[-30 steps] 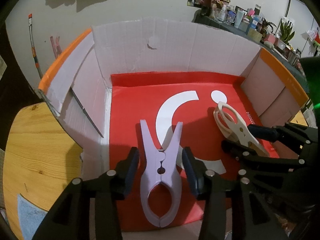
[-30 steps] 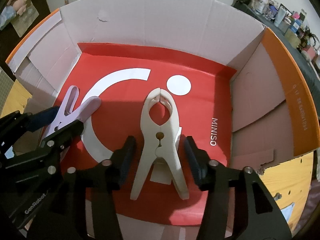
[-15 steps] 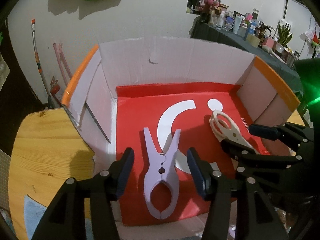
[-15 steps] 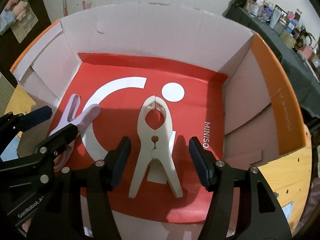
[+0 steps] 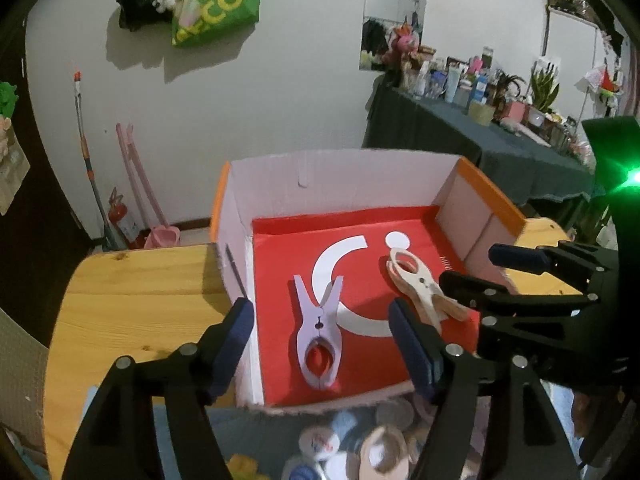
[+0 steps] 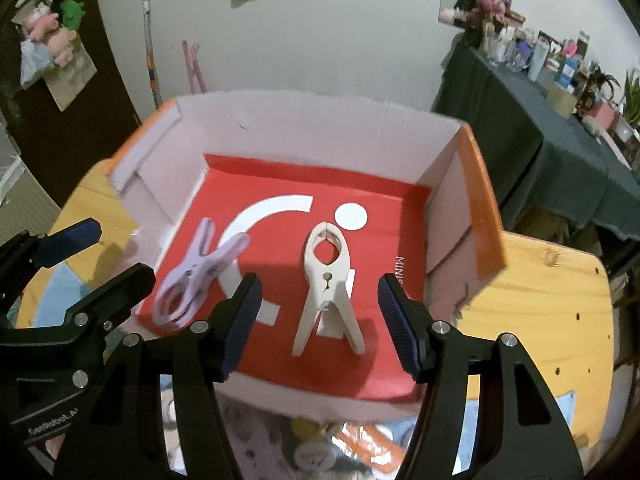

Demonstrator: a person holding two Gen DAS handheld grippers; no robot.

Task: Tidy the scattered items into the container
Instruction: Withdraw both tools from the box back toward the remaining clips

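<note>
Both my grippers, left (image 5: pixel 320 344) and right (image 6: pixel 320 324), gape empty above the box (image 6: pixel 484 216); inside lie light, stiff pegs (image 6: pixel 326 276), best pinched mid-body.

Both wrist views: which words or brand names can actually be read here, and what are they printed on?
"MINIS", cut off by the right gripper: red liner of the cardboard box.
"GenRobot.A", cut off: body of the left gripper.
"MEC" over "ECO", partial: green bag on the wall.
Bottles on the side table: too small to read.
</note>
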